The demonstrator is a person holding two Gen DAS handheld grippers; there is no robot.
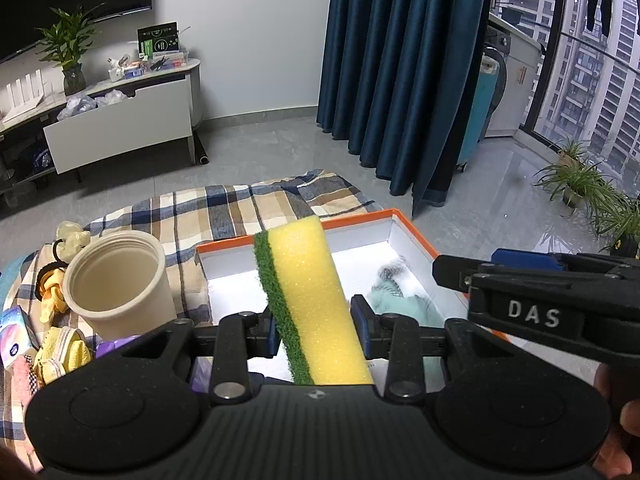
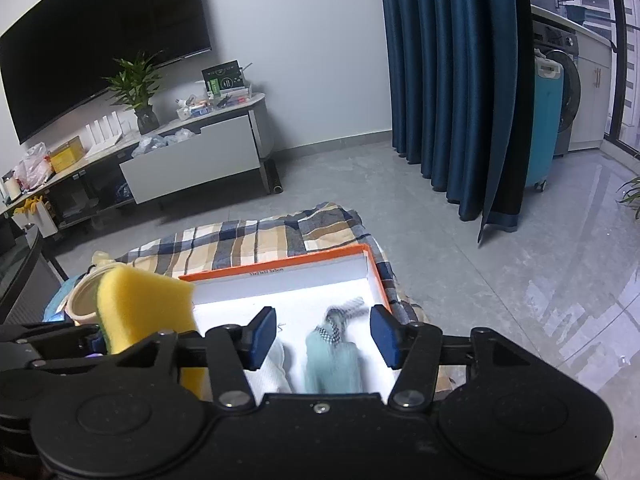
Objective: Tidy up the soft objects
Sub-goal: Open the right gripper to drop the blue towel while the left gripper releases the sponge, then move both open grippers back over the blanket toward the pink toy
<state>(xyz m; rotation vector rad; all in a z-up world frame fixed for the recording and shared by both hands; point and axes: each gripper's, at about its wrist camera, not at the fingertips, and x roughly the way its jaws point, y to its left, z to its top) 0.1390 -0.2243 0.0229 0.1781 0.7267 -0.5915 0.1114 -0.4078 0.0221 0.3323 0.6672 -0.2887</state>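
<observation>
My left gripper (image 1: 316, 326) is shut on a yellow sponge with a green scouring side (image 1: 308, 280), held upright over the near left part of the orange-rimmed white box (image 1: 360, 216). The same sponge (image 2: 148, 308) shows at the left of the right wrist view. My right gripper (image 2: 324, 336) stands open over the box (image 2: 280, 276), its blue pads apart with nothing pressed between them. Below it a teal cloth (image 2: 332, 360) with a checked trim lies blurred inside the box, beside a white cloth (image 2: 268, 372). The teal cloth (image 1: 404, 300) also shows in the left wrist view.
A cream cup (image 1: 120, 280) stands left of the box on a plaid blanket (image 1: 240, 208). Yellow cloths (image 1: 60, 356) and a tissue packet (image 1: 14, 332) lie at the far left. Blue curtains (image 1: 400, 60), a TV cabinet (image 1: 120, 128) and potted plants (image 1: 580, 184) stand beyond on the grey floor.
</observation>
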